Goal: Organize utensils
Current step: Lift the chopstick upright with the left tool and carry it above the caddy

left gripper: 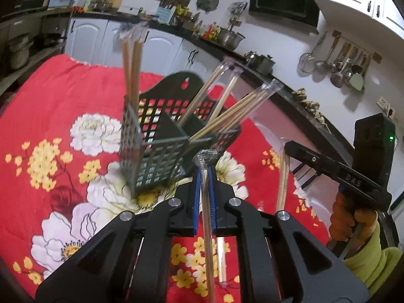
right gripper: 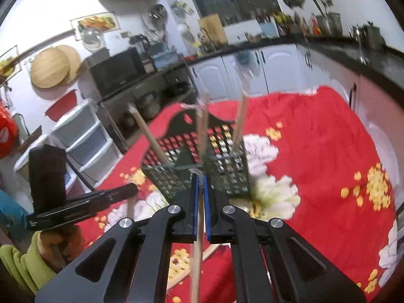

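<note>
red floral cloth [left gripper: 50,96], both grippers [left gripper: 204,176] [right gripper: 199,184] level before black basket [left gripper: 161,136], each pinching wrapped chopsticks [left gripper: 205,202] [right gripper: 198,247]

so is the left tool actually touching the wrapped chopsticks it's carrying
Touching. The left wrist view shows the left tool with both blue pads pressed against the wrapped chopsticks, no gap either side.

Motion blur smears the holder [right gripper: 199,161] and its sticks [right gripper: 203,126] at twelve o'clock in the right wrist view, while the wrapped pair [left gripper: 208,227] pinched by the left gripper [left gripper: 204,176] runs off the frame at six o'clock.
</note>
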The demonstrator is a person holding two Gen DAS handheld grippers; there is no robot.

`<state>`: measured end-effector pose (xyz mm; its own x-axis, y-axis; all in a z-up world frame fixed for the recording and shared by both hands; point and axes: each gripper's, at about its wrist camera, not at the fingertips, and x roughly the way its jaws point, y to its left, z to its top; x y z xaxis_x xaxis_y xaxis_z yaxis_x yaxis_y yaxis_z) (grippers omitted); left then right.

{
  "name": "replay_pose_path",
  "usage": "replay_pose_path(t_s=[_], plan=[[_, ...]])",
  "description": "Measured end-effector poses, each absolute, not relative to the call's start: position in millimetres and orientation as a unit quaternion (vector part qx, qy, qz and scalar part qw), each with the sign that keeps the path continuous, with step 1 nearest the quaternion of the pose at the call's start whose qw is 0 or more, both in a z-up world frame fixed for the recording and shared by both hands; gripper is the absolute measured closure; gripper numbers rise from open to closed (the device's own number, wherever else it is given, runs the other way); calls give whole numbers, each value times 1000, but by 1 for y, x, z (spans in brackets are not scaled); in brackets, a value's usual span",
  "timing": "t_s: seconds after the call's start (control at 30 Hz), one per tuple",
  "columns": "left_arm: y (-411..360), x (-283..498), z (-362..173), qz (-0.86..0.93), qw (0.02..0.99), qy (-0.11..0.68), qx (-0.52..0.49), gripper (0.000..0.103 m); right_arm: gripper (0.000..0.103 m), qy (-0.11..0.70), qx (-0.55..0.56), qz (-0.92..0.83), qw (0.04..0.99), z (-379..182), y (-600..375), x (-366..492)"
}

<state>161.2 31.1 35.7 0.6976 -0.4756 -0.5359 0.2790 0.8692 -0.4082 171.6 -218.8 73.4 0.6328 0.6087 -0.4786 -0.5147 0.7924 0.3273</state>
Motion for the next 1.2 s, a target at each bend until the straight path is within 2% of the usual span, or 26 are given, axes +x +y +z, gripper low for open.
replay_pose_path(t_s=[0.6, 1.2], plan=[[21, 158, 103, -234, 930, 258, -119, 100, 99, 137, 15, 320, 937, 134, -204, 139], [38, 165, 166, -206, 956, 175, -110, 100, 99, 69, 27, 312, 947, 169, -188, 160]])
